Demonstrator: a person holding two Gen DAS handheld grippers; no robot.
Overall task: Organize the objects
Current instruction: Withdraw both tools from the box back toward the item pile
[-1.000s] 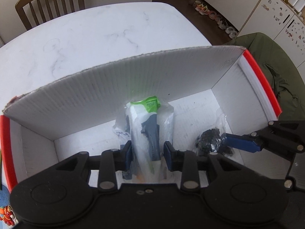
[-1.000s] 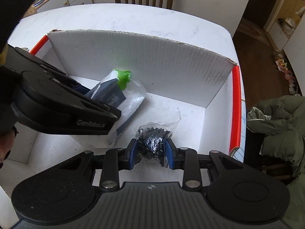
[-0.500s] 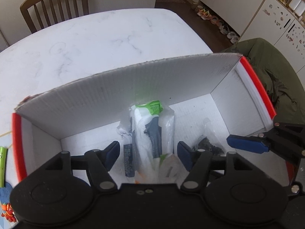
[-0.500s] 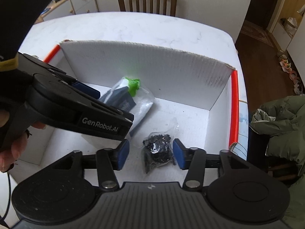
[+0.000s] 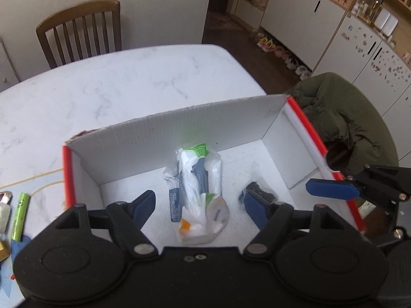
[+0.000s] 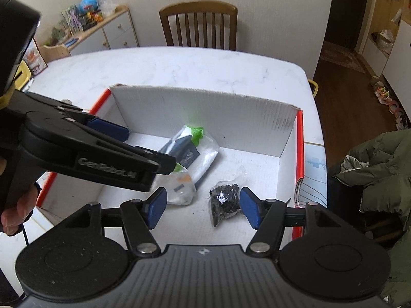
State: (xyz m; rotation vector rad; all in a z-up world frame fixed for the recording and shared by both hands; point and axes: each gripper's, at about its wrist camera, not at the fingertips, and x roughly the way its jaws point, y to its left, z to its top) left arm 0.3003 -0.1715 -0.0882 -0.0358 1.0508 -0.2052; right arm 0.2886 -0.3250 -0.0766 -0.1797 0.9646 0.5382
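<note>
The left gripper (image 5: 199, 209) hangs with its blue pads spread wide over the white corrugated box (image 5: 164, 138) — between them lies a crinkled clear plastic bag (image 5: 199, 179) of white, navy and green packets, untouched. The right gripper (image 6: 203, 210) is likewise wide apart, a small clear pouch of black bits (image 6: 224, 201) lying between its pads, nearer the right one. Red-edged walls stand close beside both; bare box floor lies beyond the pads.

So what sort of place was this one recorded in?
Most likely a home dining room or kitchen: a marble-look table with a wooden chair, white cabinets with shoes lined up below, and a jacket draped nearby.
</note>
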